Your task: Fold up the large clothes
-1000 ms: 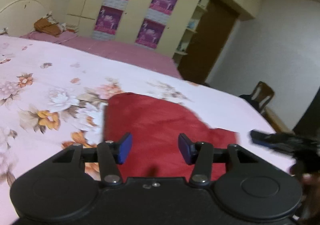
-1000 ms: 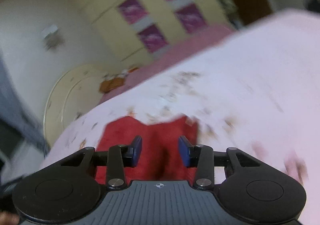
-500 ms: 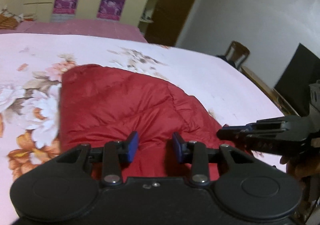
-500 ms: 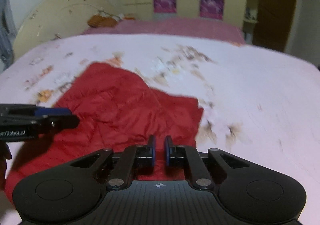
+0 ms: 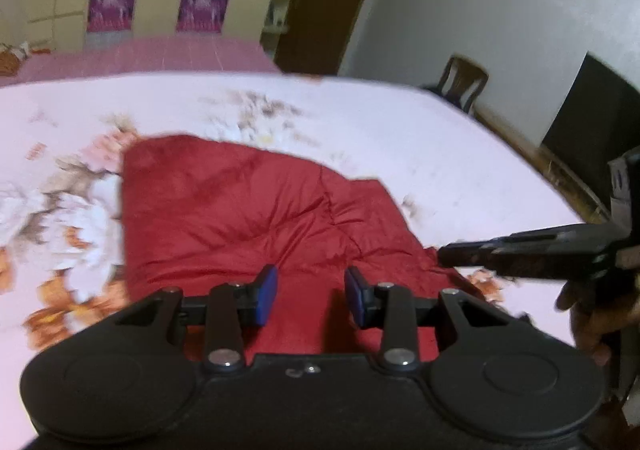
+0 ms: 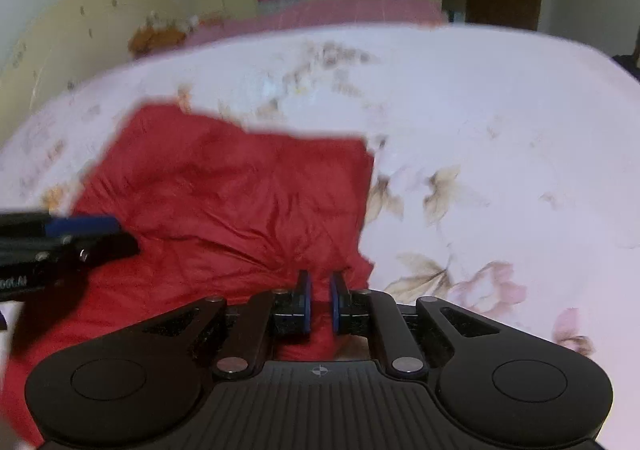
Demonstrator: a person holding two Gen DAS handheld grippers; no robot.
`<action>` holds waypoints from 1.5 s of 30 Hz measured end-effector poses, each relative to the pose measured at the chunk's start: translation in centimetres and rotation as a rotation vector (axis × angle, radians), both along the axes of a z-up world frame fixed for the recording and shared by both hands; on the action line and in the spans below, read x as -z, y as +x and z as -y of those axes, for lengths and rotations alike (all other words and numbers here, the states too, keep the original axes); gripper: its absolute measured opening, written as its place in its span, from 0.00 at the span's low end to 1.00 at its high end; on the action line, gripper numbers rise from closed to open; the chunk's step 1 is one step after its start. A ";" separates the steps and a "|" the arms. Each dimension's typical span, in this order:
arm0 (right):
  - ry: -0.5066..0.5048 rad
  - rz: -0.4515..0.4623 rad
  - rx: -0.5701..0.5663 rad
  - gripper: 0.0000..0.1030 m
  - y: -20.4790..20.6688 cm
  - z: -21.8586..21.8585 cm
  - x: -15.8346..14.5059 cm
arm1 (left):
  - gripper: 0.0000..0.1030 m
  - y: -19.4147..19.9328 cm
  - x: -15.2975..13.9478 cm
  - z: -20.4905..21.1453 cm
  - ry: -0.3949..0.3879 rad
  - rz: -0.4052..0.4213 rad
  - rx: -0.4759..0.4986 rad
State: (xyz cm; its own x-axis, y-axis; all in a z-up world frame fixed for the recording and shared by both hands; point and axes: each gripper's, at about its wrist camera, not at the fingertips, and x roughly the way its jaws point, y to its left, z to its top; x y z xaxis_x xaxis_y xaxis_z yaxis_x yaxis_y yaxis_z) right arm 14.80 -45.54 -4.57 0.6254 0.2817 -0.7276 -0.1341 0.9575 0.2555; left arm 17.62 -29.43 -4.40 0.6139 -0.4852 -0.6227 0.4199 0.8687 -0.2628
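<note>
Red padded garment [image 5: 248, 217], one item, lies crumpled on bed [image 5: 440, 153] near its front edge, on floral sheet. Left gripper [image 5: 310, 296]: jaws apart, empty, poised over garment's near hem, likely lining up for grab. Right gripper [image 6: 319, 300]: jaws nearly together, red fabric visible in slit; real pinch on hem probable, cannot confirm. Two grippers side by side at same hem, presumably to lift it for fold.

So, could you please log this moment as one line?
left claw open over red garment | right claw nearly shut on garment edge | garment lies on floral bed
</note>
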 end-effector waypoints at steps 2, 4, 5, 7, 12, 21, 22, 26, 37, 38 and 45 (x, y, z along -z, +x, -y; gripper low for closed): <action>0.033 0.050 -0.022 0.09 -2.2 0.2 -2.4 | 0.34 -1.9 -0.6 -1.6 -0.017 0.008 -0.014; 0.062 0.068 -0.051 0.09 -3.8 0.1 -3.6 | 0.34 -4.1 -0.9 -2.8 -0.023 0.010 -0.023; 0.084 0.073 -0.066 0.09 -4.8 0.0 -4.2 | 0.34 -4.9 -1.0 -3.2 -0.025 0.008 -0.020; 0.095 0.080 -0.099 0.09 -6.4 -0.7 -4.8 | 0.34 -6.6 -0.8 -3.5 -0.008 0.012 -0.016; 0.055 0.053 -0.169 0.09 -9.7 -2.7 -4.3 | 0.34 -9.0 0.4 -3.0 0.041 0.021 0.016; -0.042 -0.060 -0.140 0.08 -10.4 -4.0 2.4 | 0.37 -10.2 3.7 -2.4 0.115 0.054 0.103; -0.041 -0.062 -0.128 0.08 -10.5 -3.9 3.5 | 0.36 -10.3 4.1 -2.2 0.129 0.064 0.108; 0.009 -0.079 -0.087 0.09 -10.6 -3.1 3.6 | 0.36 -9.9 3.6 -2.4 0.126 0.040 0.103; 0.033 0.158 0.026 0.10 -2.9 -1.3 -4.4 | 0.48 -0.2 -0.5 -4.4 0.027 0.150 -0.054; 0.037 0.175 0.013 0.10 -1.2 -1.9 -4.6 | 0.48 1.2 -0.5 -4.4 0.008 0.142 -0.063; -0.037 0.128 -0.120 0.09 7.2 -6.5 -2.1 | 0.46 8.5 0.7 -0.8 0.052 0.109 -0.025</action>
